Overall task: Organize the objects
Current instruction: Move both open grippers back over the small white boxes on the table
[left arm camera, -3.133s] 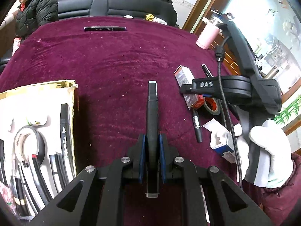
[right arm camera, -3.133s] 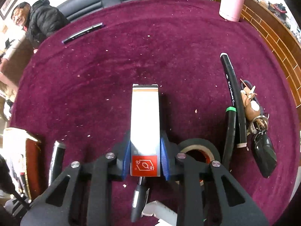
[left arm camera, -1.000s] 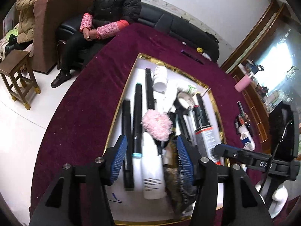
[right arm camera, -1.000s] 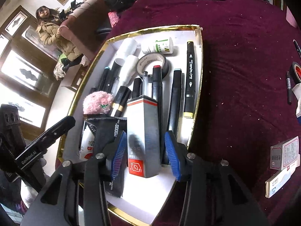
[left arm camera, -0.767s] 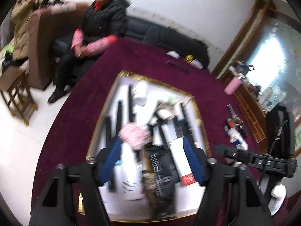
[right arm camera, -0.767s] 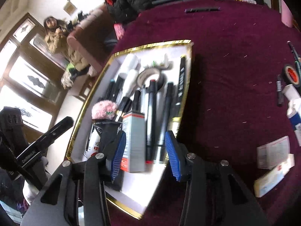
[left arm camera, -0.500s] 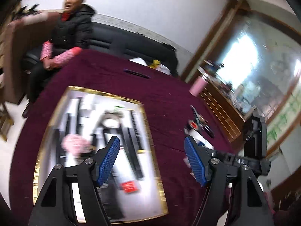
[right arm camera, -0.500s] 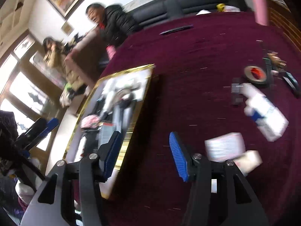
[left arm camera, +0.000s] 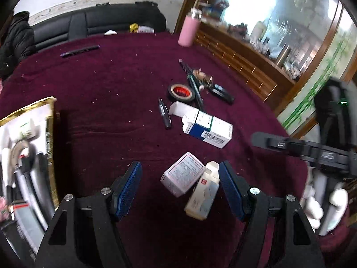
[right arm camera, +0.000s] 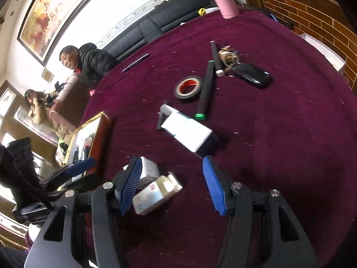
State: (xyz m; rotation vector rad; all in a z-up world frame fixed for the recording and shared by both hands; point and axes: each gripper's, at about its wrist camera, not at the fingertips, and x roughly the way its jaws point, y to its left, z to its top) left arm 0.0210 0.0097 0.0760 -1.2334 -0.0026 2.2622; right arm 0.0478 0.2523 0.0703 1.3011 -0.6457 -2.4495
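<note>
My left gripper (left arm camera: 179, 185) stands open and empty above a pink-white box (left arm camera: 183, 176) and a cream box (left arm camera: 203, 192), which lie side by side on the maroon cloth. Farther off lie a blue-white box (left arm camera: 207, 127), a black marker (left arm camera: 164, 116) and a black tape roll (left arm camera: 181, 92). The gold-rimmed tray (left arm camera: 51, 120), holding several markers, is at the left edge. My right gripper (right arm camera: 171, 183) has its jaws opening, nothing gripped. The cream box (right arm camera: 156, 194) lies just inside its left finger. The blue-white box (right arm camera: 187, 134) and tape roll (right arm camera: 188, 87) lie beyond.
Green-capped markers (right arm camera: 206, 89), a key bunch with a black fob (right arm camera: 252, 74) and a pink bottle (right arm camera: 224, 0) sit farther right. A dark pen (left arm camera: 80, 50) lies at the far side. People sit by the sofa (right arm camera: 89, 62). A gloved hand (left arm camera: 314, 207) shows at the right.
Both grippers swung right, from over the tray to the loose boxes on the cloth. The black marker and the red-marked box they carried stay in the tray. Both jaws have widened.
</note>
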